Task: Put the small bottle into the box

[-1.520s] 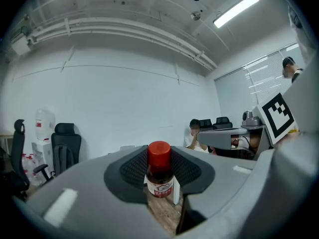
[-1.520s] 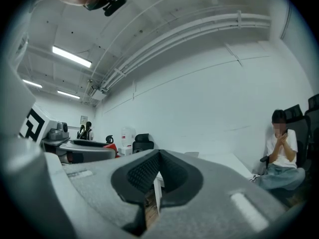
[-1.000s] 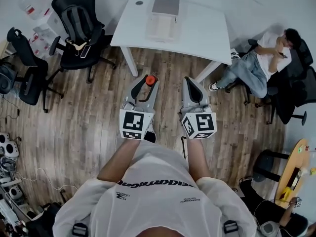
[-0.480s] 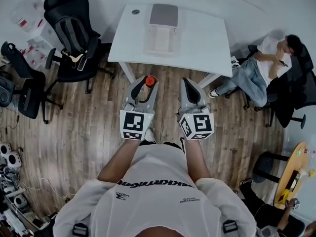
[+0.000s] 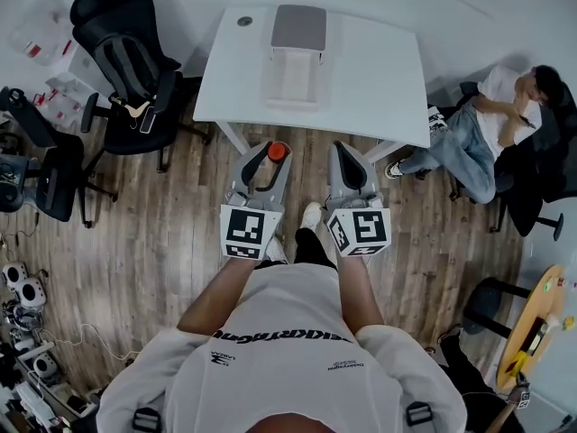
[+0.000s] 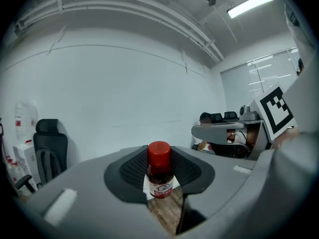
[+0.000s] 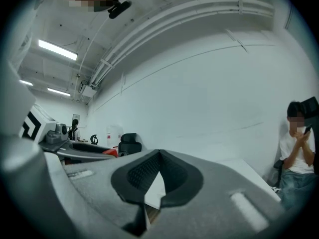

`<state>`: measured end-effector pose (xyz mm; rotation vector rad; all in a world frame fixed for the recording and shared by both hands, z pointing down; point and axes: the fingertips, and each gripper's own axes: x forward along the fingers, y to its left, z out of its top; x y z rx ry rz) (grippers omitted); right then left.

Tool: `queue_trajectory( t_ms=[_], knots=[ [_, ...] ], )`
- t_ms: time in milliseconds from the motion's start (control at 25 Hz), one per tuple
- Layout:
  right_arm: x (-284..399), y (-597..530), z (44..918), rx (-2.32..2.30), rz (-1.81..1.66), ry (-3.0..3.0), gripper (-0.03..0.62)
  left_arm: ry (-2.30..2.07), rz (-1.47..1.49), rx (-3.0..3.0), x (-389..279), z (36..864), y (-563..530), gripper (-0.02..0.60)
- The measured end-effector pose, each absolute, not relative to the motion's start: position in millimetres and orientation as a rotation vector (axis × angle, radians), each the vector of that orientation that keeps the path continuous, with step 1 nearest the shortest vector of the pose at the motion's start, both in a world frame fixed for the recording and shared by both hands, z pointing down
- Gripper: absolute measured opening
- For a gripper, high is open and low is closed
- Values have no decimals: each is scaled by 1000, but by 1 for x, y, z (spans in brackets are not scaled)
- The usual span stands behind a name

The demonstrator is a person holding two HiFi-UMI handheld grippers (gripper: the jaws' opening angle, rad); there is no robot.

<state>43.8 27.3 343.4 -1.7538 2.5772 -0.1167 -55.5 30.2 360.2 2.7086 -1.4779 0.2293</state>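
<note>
A: Between the dark ribbed pads of the left gripper [image 5: 264,156], what is that?

B: A small brown bottle [image 6: 159,171] with a red cap and a white label. It stands upright, and the jaws pinch it by the body, round the label, with the cap poking up above the pads.

A: And the other tool?

B: The right gripper [image 7: 157,176] has its jaws pressed together with nothing in them. It hangs just beside the left one, level with it.

A: Where is the bottle in the room?

B: In the air over the brown wooden floor [image 5: 180,215], near the front edge of the white table [image 5: 379,70]. The pale open box [image 5: 270,79] sits on that table, well apart from the bottle, so the placing is not yet done.

A: How would you expect it to handle?

B: Light and stiff, I'd judge. It looks like glass, so it won't give under the pads, but it could crack if dropped on the table or knocked on the box wall. The round, smooth sides may slip or twist in a loose pinch.

A: So where should it be held?

B: Where it is now, on the labelled body. The paper offers some friction there, and the cap could turn or come away.
</note>
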Motion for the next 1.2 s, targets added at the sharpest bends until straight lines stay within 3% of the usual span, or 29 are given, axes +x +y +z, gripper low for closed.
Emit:
queue_trajectory(
  t_ms=[1200],
  knots=[
    [102,-156,369,-1578,-178,2717,-2,-1670,288,2555,0,380,-152,143]
  ],
)
